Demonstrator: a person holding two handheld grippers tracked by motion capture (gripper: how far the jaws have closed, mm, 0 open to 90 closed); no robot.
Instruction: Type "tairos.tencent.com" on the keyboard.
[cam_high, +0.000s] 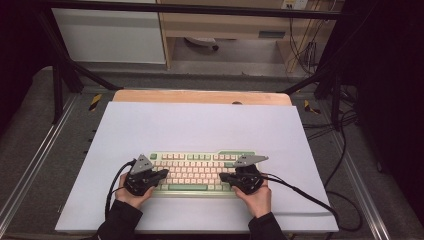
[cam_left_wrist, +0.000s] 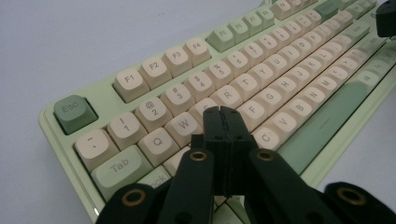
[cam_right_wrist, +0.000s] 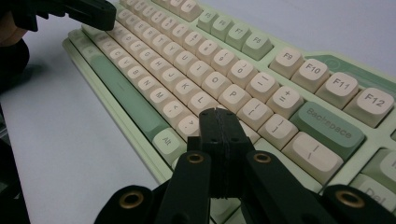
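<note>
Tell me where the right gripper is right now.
In the high view the right gripper sits at the keyboard's right end, its shut jaws pointing left over the keys. Its own view puts the tips above the keys just right of L.

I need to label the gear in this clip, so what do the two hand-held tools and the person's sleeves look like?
Both the left tool and the right tool are black, each with two blocky black jaws on arms joined by brass-ringed pivots. A grey three-cornered plate sits on top of each. A black cable trails from each. The person's sleeves are dark.
</note>
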